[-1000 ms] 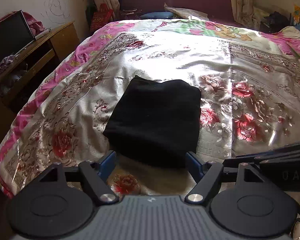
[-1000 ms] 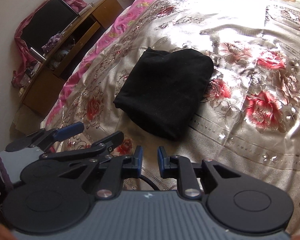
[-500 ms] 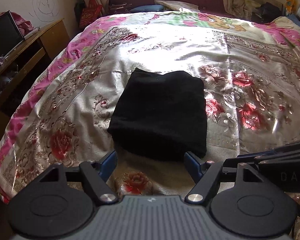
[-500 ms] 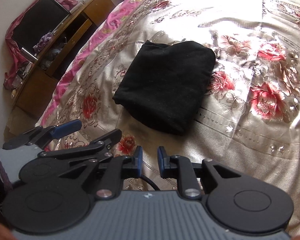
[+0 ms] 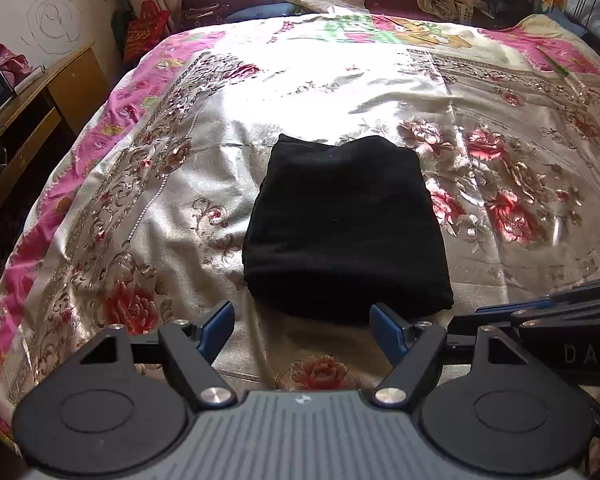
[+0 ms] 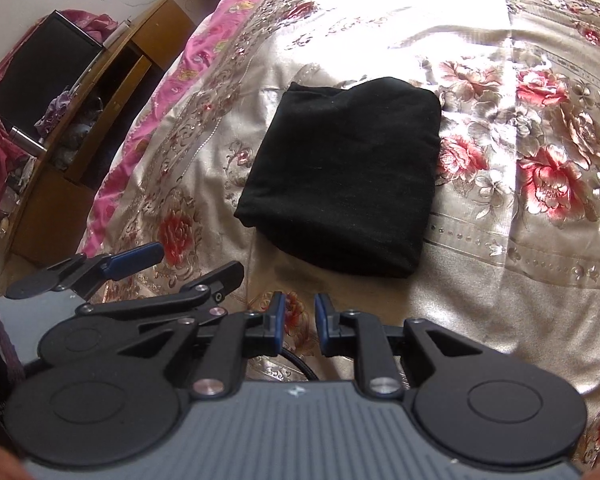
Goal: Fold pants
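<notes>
In the left wrist view, the left gripper (image 5: pixel 302 326) has its jaws wide apart and empty. It has pulled back a little: the black pants (image 5: pixel 346 224) now lie a bit farther from its fingers. They rest on the floral bedspread (image 5: pixel 140 208), near its close edge.

In the right wrist view, the right gripper (image 6: pixel 299 320) has a narrow empty gap between its fingers, as before. The pants (image 6: pixel 348 172) look like a compact, tidy, thick rectangle, so folding seems finished.

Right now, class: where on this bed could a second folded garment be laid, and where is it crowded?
Free patches: the bedspread between the folded black pants and the pink border, and the rose-patterned stretch to the pants' right. Crowded: the near edge, where the left gripper and right gripper hover.
</notes>
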The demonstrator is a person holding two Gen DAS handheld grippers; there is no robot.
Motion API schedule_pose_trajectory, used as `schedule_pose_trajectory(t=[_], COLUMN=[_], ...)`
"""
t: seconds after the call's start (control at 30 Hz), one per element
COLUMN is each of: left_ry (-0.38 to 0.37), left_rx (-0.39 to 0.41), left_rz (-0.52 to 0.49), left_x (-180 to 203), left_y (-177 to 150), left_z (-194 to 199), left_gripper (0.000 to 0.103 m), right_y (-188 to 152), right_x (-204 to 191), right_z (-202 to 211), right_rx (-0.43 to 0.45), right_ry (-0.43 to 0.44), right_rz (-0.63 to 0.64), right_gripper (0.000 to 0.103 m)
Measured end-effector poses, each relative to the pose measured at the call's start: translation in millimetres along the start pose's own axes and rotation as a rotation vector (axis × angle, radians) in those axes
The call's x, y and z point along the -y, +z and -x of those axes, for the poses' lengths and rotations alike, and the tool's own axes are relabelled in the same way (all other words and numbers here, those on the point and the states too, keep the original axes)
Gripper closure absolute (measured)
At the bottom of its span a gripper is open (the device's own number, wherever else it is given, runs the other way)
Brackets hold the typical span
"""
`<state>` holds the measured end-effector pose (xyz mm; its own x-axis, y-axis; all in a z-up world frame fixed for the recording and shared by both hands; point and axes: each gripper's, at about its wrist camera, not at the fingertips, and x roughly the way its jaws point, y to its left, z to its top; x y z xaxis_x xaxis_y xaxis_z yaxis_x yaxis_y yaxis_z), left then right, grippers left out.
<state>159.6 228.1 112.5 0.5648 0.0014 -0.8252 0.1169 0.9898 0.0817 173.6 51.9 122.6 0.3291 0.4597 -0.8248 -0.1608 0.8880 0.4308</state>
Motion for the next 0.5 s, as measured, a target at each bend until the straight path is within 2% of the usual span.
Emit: schedule_pose_trajectory(t=[0.5], left_ry=[0.004], left_rx=[-0.009], left_rz=[0.005], left_x=[-0.2], left_y=[-1.7], left_z=[-2.2], left_gripper=[0.016], right_y=[-1.0], right_x=[0.4], right_z=[-3.6], right_rx=[-0.018], right_ry=[-0.009], right_rz=[-0.009], right_gripper=[0.084])
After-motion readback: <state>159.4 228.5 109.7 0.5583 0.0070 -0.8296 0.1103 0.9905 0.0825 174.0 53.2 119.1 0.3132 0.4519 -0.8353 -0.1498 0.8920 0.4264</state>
